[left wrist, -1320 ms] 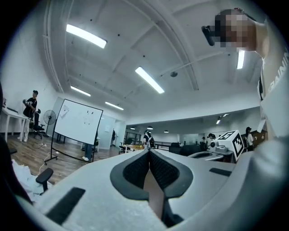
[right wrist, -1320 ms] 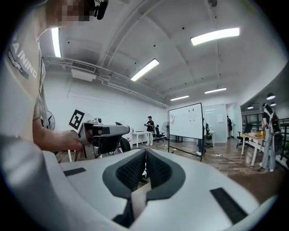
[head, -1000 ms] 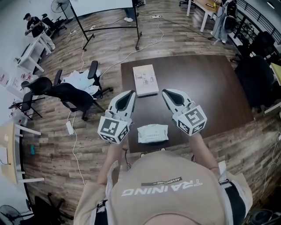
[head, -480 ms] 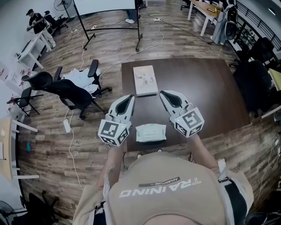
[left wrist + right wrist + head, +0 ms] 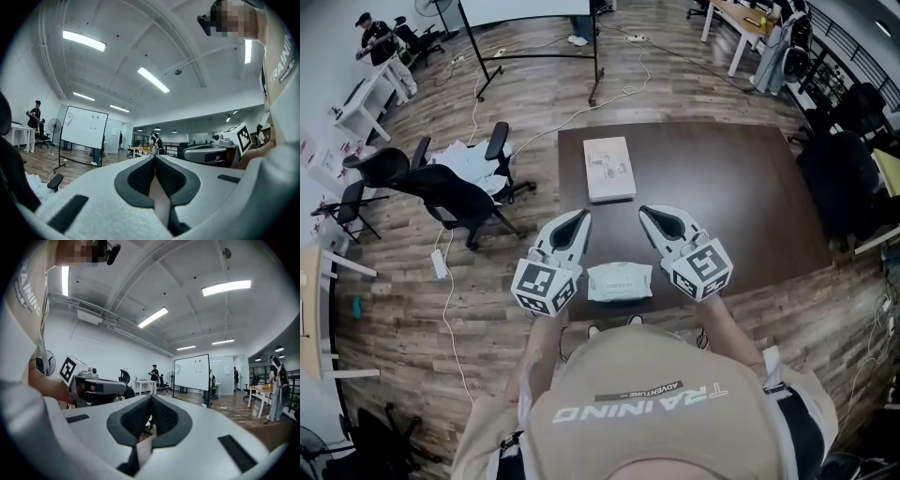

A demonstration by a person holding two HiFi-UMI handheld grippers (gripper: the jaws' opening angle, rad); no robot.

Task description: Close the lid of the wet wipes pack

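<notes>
Starting at the far left: spotting a person [image 5: 367,33] by a white desk [image 5: 358,103] way off in the room's corner. Closer in, seeing a couple of black office chairs [image 5: 441,192] on the wood floor, off the left edge of the surface [image 5: 741,178].

Next up, looking at the left tool [image 5: 580,217]. Held over the near left part of the surface and aimed away from the holder. Pressed together tip to tip, with nothing pinched in there.

Right beside it, found the wet wipes pack [image 5: 620,281]. Lying flat at the near edge of the surface, a bit left of that edge's middle, tucked between the back ends of the two tools. Can't make out open or closed from up here, way too small. No telling about contact with either tool, but looks just beside both.

Further back, near the far left corner of the surface, noticing a flat pale box [image 5: 609,169], well apart from the pack.

Then on to the right tool [image 5: 648,214]. Pretty much mirroring the left one, pointing away and angled slightly inward. Also squeezed fully together on nothing.
</notes>
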